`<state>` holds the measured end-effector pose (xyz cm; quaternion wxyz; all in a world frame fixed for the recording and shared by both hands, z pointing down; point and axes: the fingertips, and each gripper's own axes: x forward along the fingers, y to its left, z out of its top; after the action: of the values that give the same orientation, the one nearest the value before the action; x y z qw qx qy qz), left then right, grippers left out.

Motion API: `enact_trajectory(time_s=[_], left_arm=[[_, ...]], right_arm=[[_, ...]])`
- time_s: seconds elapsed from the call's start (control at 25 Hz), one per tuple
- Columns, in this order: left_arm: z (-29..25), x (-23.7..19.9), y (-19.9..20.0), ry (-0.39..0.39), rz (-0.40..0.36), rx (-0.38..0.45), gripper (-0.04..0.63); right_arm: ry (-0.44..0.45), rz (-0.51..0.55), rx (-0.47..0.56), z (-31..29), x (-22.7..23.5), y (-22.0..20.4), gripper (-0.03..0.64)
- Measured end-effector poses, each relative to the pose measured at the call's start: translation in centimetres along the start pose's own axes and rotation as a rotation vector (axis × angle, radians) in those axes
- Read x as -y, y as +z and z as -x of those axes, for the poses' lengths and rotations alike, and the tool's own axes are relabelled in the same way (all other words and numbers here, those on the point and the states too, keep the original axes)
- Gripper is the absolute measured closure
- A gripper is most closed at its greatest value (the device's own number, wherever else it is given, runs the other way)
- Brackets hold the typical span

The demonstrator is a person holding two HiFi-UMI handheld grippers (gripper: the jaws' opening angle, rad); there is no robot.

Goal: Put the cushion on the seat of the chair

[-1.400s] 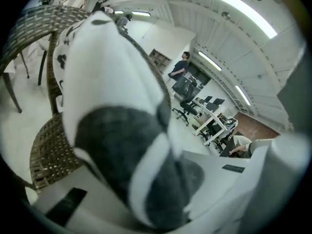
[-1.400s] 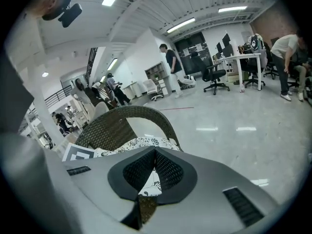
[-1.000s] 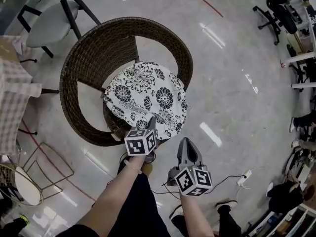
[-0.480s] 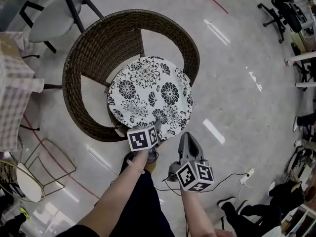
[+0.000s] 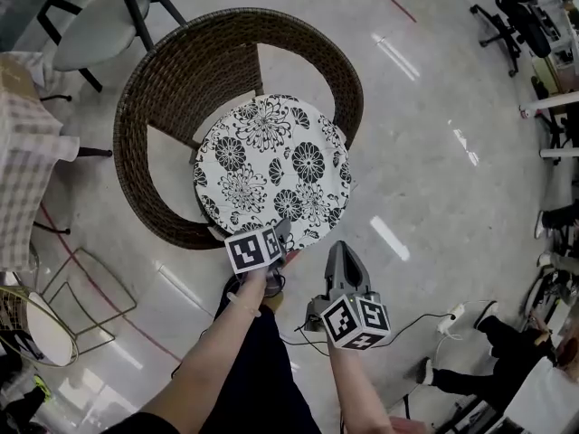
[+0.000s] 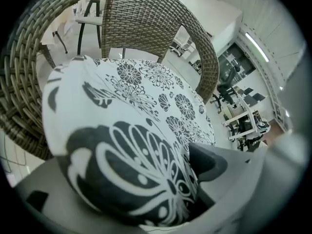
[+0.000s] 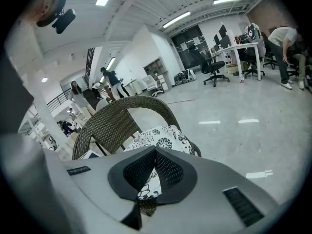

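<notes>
Tilted down, the left tool (image 5: pixel 282 230) opens around the cushion (image 5: pixel 271 161) rim, seemingly loose; right tool (image 7: pixel 155 153) clenched.

One brown wicker chair (image 5: pixel 154 125) stood at centre, holding one round floral cushion (image 5: pixel 271 165). Two hand-held grippers were near: the left gripper (image 5: pixel 282 233) (its jaws were opening, the cushion's near edge between them) and the right gripper (image 5: pixel 339 253). Far left stood one grey chair (image 5: pixel 90 34). Far right, the head view showed one black office chair (image 5: pixel 502 25). One white power strip (image 5: pixel 455 320) lay near right.
</notes>
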<state>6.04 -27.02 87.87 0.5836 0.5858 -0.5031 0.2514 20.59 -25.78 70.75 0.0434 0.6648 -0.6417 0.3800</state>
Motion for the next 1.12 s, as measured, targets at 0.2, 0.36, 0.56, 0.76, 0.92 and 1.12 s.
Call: enact_trajectory(time_s=[0.2, 0.36, 0.56, 0.76, 0.92, 1.12], left_arm=[[0.7, -0.8, -0.4, 0.015, -0.005, 0.015, 0.144], [1.3, -1.6, -1.4, 0.033, 0.001, -0.012, 0.127], [2.5, -2.0, -2.5, 0.035, 0.006, -0.003, 0.127], [3.7, -2.4, -3.7, 0.022, -0.013, 0.017, 0.127], [5.5, -1.9, -3.9, -0.001, -0.061, 0.051, 0.127], [8.8, 0.1, -3.5, -0.049, -0.182, 0.112, 0.196]], right_arm=[[0.010, 0.004, 0.001, 0.9, -0.3, -0.5, 0.621], [0.018, 0.005, -0.001, 1.9, -0.9, -0.9, 0.621], [0.028, 0.011, 0.000, 3.2, -1.4, -1.5, 0.621], [0.038, 0.013, 0.002, 4.0, -1.8, -2.2, 0.621], [0.051, 0.016, 0.000, 4.7, -2.4, -2.3, 0.621], [0.063, 0.014, 0.007, 5.6, -3.4, -1.7, 0.621]])
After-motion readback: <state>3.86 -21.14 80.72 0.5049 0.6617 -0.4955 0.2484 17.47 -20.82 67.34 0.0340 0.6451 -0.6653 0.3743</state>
